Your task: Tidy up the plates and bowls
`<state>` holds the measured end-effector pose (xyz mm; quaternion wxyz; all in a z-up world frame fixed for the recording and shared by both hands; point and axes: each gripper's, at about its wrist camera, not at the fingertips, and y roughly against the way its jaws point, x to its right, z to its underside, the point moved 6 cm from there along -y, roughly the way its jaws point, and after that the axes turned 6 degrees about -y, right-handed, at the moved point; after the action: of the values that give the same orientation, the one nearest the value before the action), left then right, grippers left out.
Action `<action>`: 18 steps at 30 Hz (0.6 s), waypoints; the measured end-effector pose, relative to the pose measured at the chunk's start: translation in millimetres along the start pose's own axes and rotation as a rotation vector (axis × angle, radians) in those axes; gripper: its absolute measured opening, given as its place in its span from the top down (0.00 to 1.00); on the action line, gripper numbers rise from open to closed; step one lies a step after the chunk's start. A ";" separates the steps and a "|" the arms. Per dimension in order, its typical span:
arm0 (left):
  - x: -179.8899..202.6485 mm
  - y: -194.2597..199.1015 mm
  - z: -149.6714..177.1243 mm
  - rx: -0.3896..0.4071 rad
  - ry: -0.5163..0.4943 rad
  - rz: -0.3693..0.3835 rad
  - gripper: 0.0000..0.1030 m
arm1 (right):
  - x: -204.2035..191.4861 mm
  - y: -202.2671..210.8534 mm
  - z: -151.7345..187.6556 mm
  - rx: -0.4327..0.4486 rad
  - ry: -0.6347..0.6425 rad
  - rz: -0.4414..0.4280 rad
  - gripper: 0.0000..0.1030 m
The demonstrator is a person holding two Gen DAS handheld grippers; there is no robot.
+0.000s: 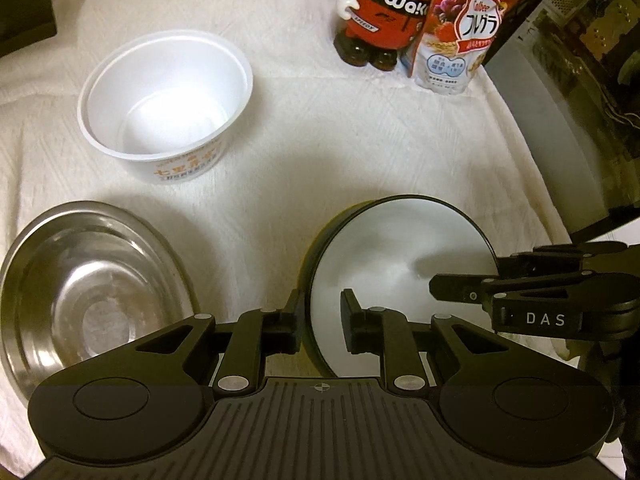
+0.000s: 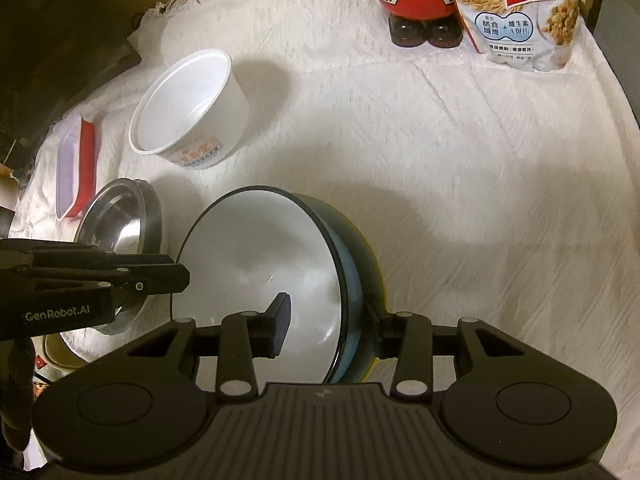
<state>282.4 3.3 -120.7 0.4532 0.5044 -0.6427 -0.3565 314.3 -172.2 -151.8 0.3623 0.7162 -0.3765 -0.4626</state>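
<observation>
A bowl (image 1: 400, 248), white inside and dark blue outside (image 2: 256, 248), is tilted above the white cloth. My left gripper (image 1: 322, 320) is shut on its left rim, one finger outside and one inside. My right gripper (image 2: 328, 320) is shut on the opposite rim, its left finger inside the bowl and its right finger against the blue wall. A yellow edge shows under the bowl in the right wrist view. A steel bowl (image 1: 92, 280) lies left of it (image 2: 120, 216). Farther back stands an empty white disposable bowl (image 1: 168, 92) with orange print (image 2: 188, 100).
A red and white rectangular tray (image 2: 76, 160) lies at the far left. A red figure-shaped bottle (image 1: 384, 12) and a cereal bag (image 1: 468, 24) stand at the back. A dark appliance (image 1: 580, 100) borders the right side. White cloth (image 2: 480, 200) covers the table.
</observation>
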 end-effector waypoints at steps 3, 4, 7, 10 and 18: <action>0.4 0.4 0.0 0.006 -0.003 -0.008 0.79 | -3.2 4.9 -2.2 0.026 0.036 0.020 0.61; 0.1 1.1 0.2 0.011 -0.005 -0.015 0.79 | -4.3 6.9 -2.7 0.036 0.048 0.027 0.61; -1.6 2.3 -0.1 0.019 -0.008 -0.037 0.79 | -5.1 11.0 -5.4 0.057 0.073 0.032 0.61; -5.1 4.2 0.6 0.025 -0.005 -0.048 0.79 | -4.0 13.6 -7.3 0.074 0.075 0.040 0.61; -10.3 6.1 2.7 0.033 0.009 -0.027 0.78 | 7.8 12.8 -13.3 0.109 0.059 0.084 0.61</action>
<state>278.8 14.7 -118.3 0.4430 0.5220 -0.6395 -0.3498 326.3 -182.6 -139.6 0.3527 0.7317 -0.4203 -0.4045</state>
